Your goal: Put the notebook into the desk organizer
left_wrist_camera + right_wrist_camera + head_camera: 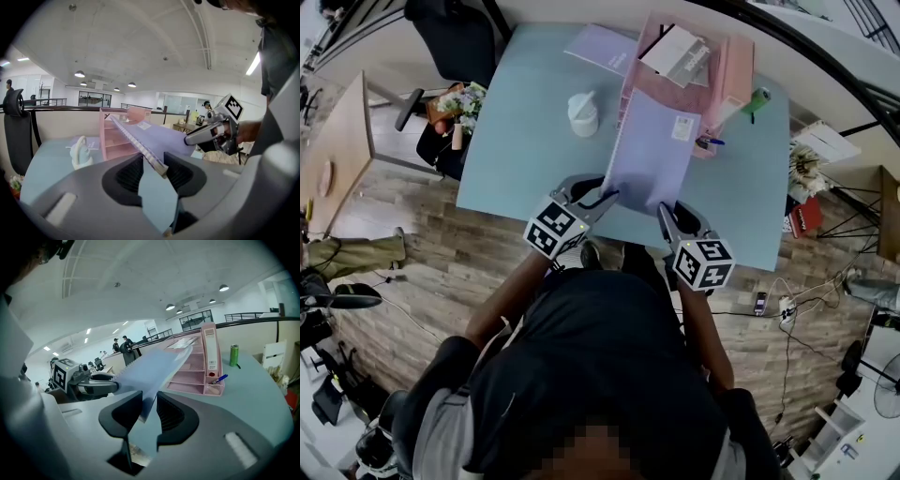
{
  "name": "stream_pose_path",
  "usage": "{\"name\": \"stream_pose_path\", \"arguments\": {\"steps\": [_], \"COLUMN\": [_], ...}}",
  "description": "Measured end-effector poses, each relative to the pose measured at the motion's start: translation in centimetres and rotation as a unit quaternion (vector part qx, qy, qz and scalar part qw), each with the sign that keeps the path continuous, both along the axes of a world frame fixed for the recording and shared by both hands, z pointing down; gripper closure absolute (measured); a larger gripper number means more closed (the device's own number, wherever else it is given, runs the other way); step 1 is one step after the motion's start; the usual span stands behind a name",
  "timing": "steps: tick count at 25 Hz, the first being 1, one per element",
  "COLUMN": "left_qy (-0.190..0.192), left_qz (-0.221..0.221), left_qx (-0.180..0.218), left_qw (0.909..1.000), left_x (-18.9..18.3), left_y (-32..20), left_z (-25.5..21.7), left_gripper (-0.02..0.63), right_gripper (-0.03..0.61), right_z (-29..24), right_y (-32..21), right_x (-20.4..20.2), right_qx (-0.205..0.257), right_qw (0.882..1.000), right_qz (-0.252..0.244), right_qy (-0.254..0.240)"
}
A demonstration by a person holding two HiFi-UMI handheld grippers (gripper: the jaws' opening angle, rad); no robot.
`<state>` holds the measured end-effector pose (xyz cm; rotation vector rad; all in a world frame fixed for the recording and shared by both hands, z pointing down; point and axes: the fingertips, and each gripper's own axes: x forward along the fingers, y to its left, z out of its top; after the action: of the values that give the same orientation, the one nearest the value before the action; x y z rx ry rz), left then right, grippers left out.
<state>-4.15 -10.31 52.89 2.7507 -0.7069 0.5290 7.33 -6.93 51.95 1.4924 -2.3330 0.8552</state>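
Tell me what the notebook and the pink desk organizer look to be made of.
Notebook: a lilac cover, probably thin plastic or coated card. It looks matte, and a pale coil binding runs along one edge. The pages are presumably paper. Desk organizer: pink, smooth and evenly coloured, so likely moulded plastic, though painted metal cannot be ruled out.

I've got the notebook [649, 155] up over the table [525, 131], near edge toward me. My left gripper [605, 199] grips its near-left corner and my right gripper [666, 214] its near-right. Its far end reaches over the desk organizer [733, 70] at the table's back. A small handled container [582, 114] sits left of the notebook, and a can [759, 98] stands right of the organizer.
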Motion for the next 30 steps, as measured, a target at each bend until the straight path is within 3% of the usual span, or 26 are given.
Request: {"name": "stream_pose_path", "arguments": {"steps": [13,30], "left_qy": [0.001,0.001], "left_qz": [-0.004,-0.021], "left_qx": [-0.044,-0.059], "left_qw": [0.9990,0.9981], "left_x": [0.0,1.4], "left_y": [1.8,-1.2], "left_z": [2.7,4.4], "left_gripper": [0.422,0.422], "right_gripper": [0.480,0.480], "right_z": [1.6,2.4], "right_y": [1.6,-1.6], "right_x": [0.1,2.0], "right_qx": [-0.022,-0.032], "right_qw": [1.000,0.999], "right_qz": [-0.007,-0.016], "right_qy": [-0.007,-0.008]}}
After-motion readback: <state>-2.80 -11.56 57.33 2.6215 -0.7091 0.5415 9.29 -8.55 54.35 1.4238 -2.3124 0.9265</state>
